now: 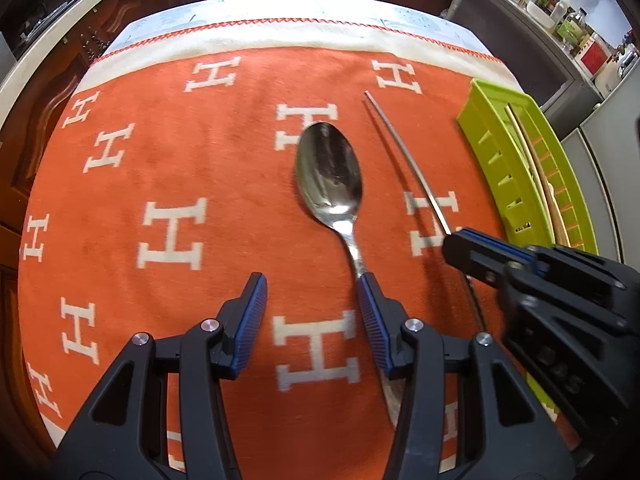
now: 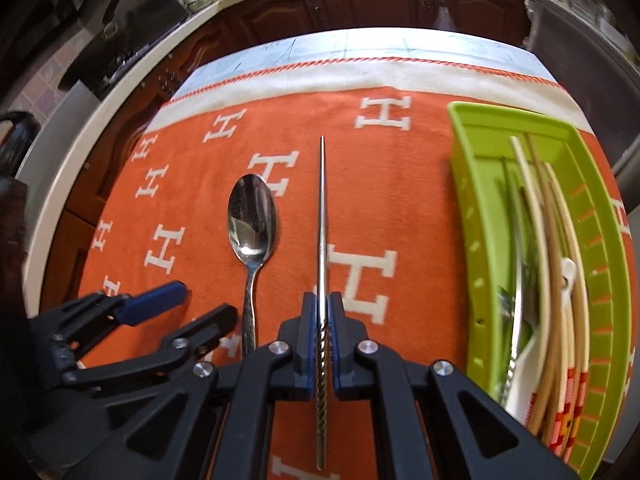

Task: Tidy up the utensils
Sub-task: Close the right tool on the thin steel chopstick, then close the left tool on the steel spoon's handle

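A metal chopstick (image 2: 321,220) points straight away from me over the orange cloth, and my right gripper (image 2: 321,304) is shut on its twisted upper part. In the left wrist view that gripper (image 1: 456,240) holds the same chopstick (image 1: 404,160) from the right. A steel spoon (image 1: 330,172) lies bowl up on the cloth. My left gripper (image 1: 312,284) hangs open over the spoon's handle, which runs along and under the right finger (image 1: 372,308). The right wrist view shows the spoon (image 2: 252,220) beside the open left gripper (image 2: 206,300).
A lime green utensil tray (image 2: 472,208) stands at the cloth's right side; it holds several wooden chopsticks (image 2: 548,240) and a fork (image 2: 516,312). The same tray (image 1: 480,140) appears in the left wrist view. Dark wooden cabinets and a counter lie beyond the table's far edge.
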The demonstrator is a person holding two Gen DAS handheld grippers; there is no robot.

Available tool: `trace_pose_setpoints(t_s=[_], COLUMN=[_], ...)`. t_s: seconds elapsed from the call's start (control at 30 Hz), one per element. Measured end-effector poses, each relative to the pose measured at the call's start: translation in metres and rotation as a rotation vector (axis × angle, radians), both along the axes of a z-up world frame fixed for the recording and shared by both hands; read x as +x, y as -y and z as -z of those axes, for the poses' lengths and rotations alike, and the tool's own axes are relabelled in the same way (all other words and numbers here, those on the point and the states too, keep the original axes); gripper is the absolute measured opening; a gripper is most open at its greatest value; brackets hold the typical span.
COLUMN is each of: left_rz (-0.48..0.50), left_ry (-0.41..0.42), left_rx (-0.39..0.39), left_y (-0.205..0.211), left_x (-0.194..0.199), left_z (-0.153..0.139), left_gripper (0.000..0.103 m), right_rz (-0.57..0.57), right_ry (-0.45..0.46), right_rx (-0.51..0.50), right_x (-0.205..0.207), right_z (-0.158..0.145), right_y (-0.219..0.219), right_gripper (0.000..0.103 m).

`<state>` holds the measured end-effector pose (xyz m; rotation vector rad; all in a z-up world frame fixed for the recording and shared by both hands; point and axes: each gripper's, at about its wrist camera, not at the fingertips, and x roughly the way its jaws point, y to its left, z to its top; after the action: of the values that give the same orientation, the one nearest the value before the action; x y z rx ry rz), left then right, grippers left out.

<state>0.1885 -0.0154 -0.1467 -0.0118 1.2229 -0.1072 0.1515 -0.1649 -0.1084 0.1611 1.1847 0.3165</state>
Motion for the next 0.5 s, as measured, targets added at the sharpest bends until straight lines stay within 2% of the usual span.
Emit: trace_pose_setpoints(t_s=[0.27, 0.5], left_rz=[0.000, -0.026], left_ry=[0.029, 0.045], left_rx=[0.058, 0.065], left_y=[0.025, 0.027], left_x=[-0.001, 0.003], left_z=[0.007, 0.006], left_gripper=[0.044, 0.043], right_rz=[0.050, 0.071], right_ry=[0.016, 0.020], right_rx=[0.059, 0.098], right_x=[-0.019, -0.028], right_z=[-0.007, -0.006], right_y=[0.029, 0.042], right_gripper=[0.005, 0.005])
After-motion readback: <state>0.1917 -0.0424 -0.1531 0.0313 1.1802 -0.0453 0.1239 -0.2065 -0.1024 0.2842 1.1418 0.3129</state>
